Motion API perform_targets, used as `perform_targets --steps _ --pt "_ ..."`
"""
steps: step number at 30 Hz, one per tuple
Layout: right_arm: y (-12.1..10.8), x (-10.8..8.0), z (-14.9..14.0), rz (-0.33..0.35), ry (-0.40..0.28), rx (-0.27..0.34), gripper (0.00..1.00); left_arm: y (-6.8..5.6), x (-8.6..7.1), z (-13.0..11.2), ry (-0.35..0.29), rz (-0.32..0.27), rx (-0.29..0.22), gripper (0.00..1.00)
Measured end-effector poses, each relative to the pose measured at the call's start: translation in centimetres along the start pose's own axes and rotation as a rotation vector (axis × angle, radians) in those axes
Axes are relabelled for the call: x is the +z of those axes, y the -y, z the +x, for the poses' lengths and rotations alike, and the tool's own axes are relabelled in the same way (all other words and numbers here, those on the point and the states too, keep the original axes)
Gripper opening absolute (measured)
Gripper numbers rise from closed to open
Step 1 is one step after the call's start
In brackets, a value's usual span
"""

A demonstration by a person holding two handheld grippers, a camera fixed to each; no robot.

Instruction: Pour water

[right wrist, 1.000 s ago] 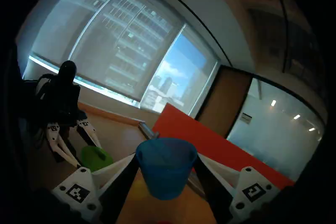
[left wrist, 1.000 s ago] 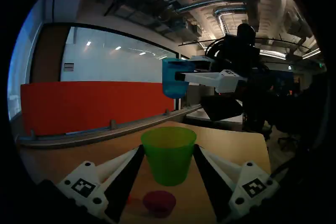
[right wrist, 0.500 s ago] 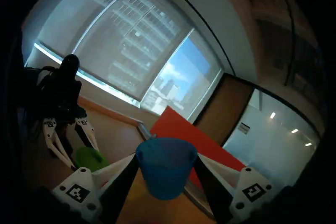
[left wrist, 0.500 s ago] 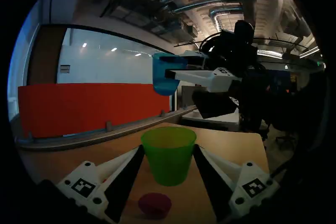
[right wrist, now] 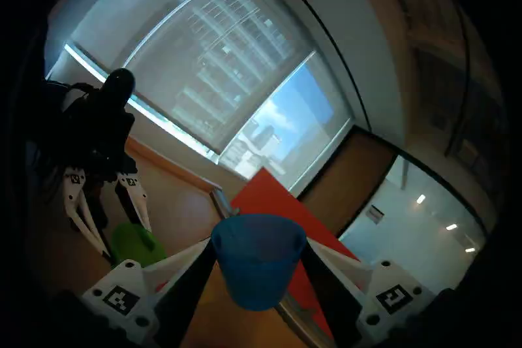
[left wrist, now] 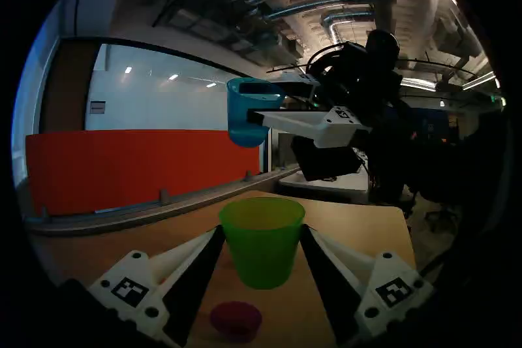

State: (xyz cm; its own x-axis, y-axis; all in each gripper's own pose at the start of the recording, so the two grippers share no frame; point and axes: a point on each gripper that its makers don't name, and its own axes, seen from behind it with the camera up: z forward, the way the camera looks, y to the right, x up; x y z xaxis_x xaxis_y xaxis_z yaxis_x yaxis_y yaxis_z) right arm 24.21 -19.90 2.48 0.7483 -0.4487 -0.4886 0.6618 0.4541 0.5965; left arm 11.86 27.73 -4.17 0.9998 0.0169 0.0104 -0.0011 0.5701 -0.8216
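Note:
In the left gripper view my left gripper (left wrist: 262,243) is shut on a green cup (left wrist: 261,240), held upright above the wooden table (left wrist: 365,224). Beyond and higher up, the right gripper (left wrist: 251,114) holds a blue cup (left wrist: 246,113) in the air, tilted a little. In the right gripper view my right gripper (right wrist: 258,262) is shut on that blue cup (right wrist: 258,260). Off to the lower left there, the left gripper (right wrist: 127,230) carries the green cup (right wrist: 134,244) over the table (right wrist: 176,198).
A small magenta cup (left wrist: 235,319) stands on the table below the green cup. An orange partition (left wrist: 137,165) with a rail runs along the table's far edge. Large windows (right wrist: 215,80) lie behind the left gripper. The table's right edge (left wrist: 411,243) drops off to office floor.
The right gripper with the blue cup has moved left and slightly up in the left gripper view and has tilted further. The left gripper with the green cup has stayed almost still.

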Motion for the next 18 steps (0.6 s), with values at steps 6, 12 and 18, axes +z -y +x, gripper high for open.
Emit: perform_targets --steps 6,12,18 --pt "0.0 0.0 0.3 -0.001 -0.002 -0.039 0.90 -0.1 0.1 0.0 0.001 -0.004 0.002 0.84" --pt "0.3 0.1 0.7 0.006 -0.003 -0.089 0.90 -0.1 0.3 -0.1 0.000 -0.008 -0.008 0.83" --pt "0.7 0.2 1.4 0.010 -0.009 -0.135 0.90 -0.2 0.4 -0.3 0.001 -0.011 -0.010 0.83"
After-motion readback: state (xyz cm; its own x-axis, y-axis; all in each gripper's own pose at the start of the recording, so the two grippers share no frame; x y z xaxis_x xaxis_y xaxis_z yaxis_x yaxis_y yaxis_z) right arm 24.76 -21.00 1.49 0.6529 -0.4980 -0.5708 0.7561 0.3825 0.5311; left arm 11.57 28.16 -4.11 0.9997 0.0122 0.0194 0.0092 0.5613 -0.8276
